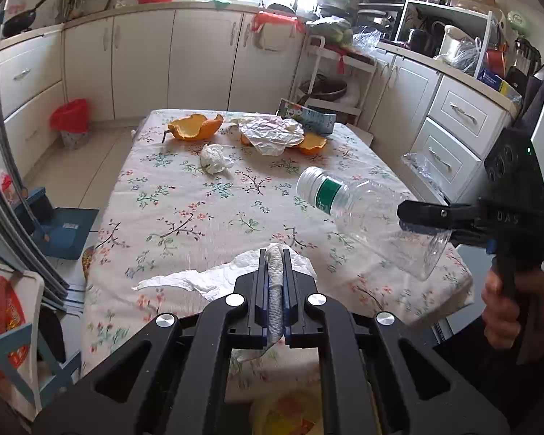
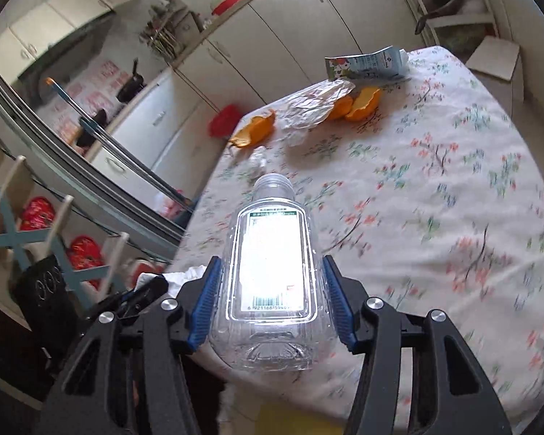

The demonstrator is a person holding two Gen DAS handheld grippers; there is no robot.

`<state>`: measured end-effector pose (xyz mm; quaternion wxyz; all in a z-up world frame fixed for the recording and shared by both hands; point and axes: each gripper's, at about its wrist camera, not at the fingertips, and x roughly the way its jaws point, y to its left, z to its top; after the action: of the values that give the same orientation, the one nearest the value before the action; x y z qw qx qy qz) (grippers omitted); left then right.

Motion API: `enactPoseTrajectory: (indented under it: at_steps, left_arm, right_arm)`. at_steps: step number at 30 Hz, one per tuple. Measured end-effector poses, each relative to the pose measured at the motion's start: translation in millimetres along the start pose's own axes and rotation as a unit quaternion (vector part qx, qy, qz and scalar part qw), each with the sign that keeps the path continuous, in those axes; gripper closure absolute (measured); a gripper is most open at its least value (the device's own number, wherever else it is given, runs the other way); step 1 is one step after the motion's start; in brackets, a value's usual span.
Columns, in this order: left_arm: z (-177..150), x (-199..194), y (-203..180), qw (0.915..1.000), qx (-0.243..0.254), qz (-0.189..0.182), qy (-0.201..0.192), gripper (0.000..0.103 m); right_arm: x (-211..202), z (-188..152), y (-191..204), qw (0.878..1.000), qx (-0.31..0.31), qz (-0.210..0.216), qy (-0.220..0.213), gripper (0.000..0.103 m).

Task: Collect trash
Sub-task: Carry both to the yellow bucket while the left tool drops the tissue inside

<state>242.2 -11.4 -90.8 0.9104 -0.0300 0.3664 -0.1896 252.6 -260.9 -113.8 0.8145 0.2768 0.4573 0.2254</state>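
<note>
My left gripper [image 1: 275,253] is shut on a white paper towel [image 1: 199,277] that trails onto the near edge of the floral table [image 1: 185,217]. My right gripper [image 2: 272,264] is shut on an empty clear plastic bottle [image 2: 272,272] and holds it above the table; the bottle [image 1: 348,203] and that gripper [image 1: 417,217] also show at the right of the left wrist view. On the far table lie orange peels [image 1: 196,127], crumpled foil paper [image 1: 272,132], a tissue ball [image 1: 214,157] and a flattened carton [image 1: 308,114].
A bin with a red bag [image 1: 70,123] stands on the floor left of the table, beside white cabinets [image 1: 141,58]. A blue dustpan [image 1: 65,226] lies on the floor. Drawers [image 1: 453,130] stand at the right. Something yellow [image 1: 283,413] lies under my left gripper.
</note>
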Motion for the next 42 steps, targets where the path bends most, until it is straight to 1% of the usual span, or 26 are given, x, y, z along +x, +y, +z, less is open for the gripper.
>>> enactPoseTrajectory:
  at_steps: [4,7,10,13,16,20,25,29,33,39,40,41,42]
  left_arm:
    - [-11,-33,-14,0.9999,0.010,-0.001,-0.010,0.097]
    - [-18,-54,-24,0.9998,0.015,-0.005,-0.016,0.097]
    - [-28,-73,-35,0.9995,0.024,-0.003,-0.019,0.097]
    - [-39,-89,-46,0.9992,0.034,0.000,-0.022,0.097]
    - [-52,-102,-56,0.9989,0.042,-0.002,-0.019,0.097]
    - [-66,-110,-65,0.9989,0.045,-0.007,-0.012,0.097]
    - [-86,-108,-71,0.9989,0.035,-0.027,0.012,0.097]
    - [-106,-96,-68,0.9973,0.006,-0.051,0.052,0.097]
    - [-123,-81,-61,0.9947,-0.015,-0.054,0.086,0.097]
    - [-141,-62,-60,0.9900,-0.020,-0.050,0.130,0.097]
    - [-143,-59,-60,0.9890,-0.020,-0.051,0.137,0.093]
    - [-145,-56,-61,0.9884,-0.020,-0.048,0.143,0.091]
    - [-146,-55,-63,0.9882,-0.018,-0.045,0.145,0.082]
  right_arm:
    - [-23,-33,8,0.999,0.023,0.028,-0.012,0.049]
    - [-40,-56,14,0.998,0.038,0.042,-0.012,0.049]
    - [-54,-76,21,0.998,0.038,0.046,-0.006,0.049]
    - [-67,-99,31,0.999,0.026,0.036,0.007,0.049]
    - [-72,-120,35,0.999,0.020,0.023,0.024,0.049]
    - [-68,-148,33,0.998,0.013,-0.012,0.055,0.049]
    - [-50,-171,24,0.994,0.016,-0.048,0.099,0.049]
    - [-35,-181,23,0.990,0.007,-0.070,0.125,0.049]
    - [-21,-183,25,0.985,-0.001,-0.092,0.146,0.049]
    - [-2,-192,16,0.978,0.010,-0.116,0.174,0.047]
    - [1,-191,14,0.977,0.014,-0.119,0.176,0.047]
    - [1,-191,12,0.977,0.018,-0.122,0.176,0.043]
    - [0,-191,9,0.977,0.020,-0.124,0.174,0.038]
